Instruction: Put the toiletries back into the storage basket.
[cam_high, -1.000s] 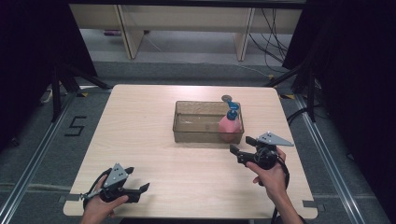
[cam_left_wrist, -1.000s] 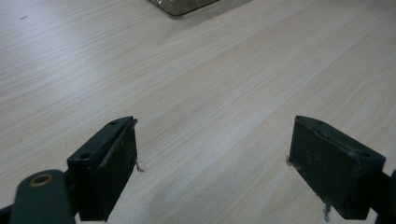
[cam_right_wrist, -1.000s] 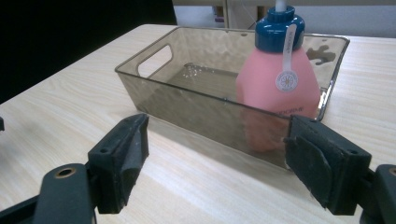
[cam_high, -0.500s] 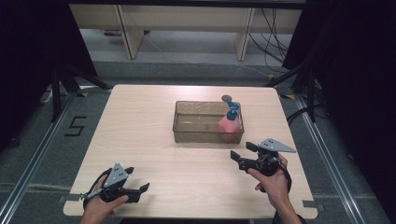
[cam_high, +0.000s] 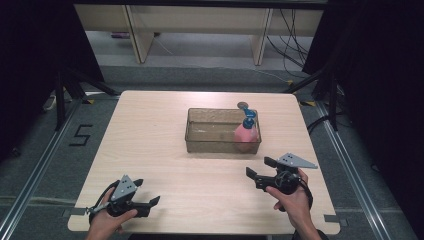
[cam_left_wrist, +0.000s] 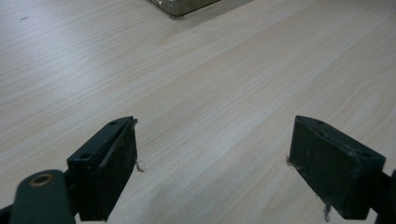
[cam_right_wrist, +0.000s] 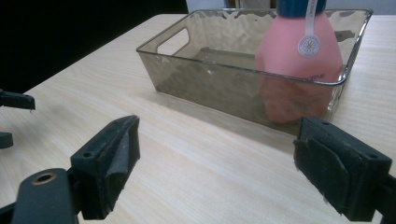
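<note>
**A:** Item one, location?

**B:** Pink plastic bottle with a blue pump cap (cam_high: 246, 132), standing upright at the right end of the clear smoky rectangular plastic bin (cam_high: 200, 142), near the middle of the pale wood-grain table (cam_high: 150, 130). It stands against the near right corner, probably because that is the end closest to the right gripper (cam_high: 262, 170).

**A:** Right gripper, condition?

**B:** Jaws wide apart and just been opening, with nothing between them. In the right gripper view the bottle (cam_right_wrist: 299, 65) sits ahead behind the bin wall (cam_right_wrist: 187, 70), well apart from the pads.

**A:** Pose?

**B:** Right hand (cam_high: 290, 197) holds it just above the tabletop near the front right edge, jaws level and aimed left and slightly toward the bin.

**A:** Left gripper (cam_high: 150, 200)?

**B:** Jaws spread wide over bare wood, empty. Left hand (cam_high: 107, 220) keeps it low at the near left corner, jaws pointing right; apparently parked, as the bin is far off.

**A:** Other entries?

**B:** Small round grey object (cam_high: 243, 105) behind the bin; cannot identify.
</note>
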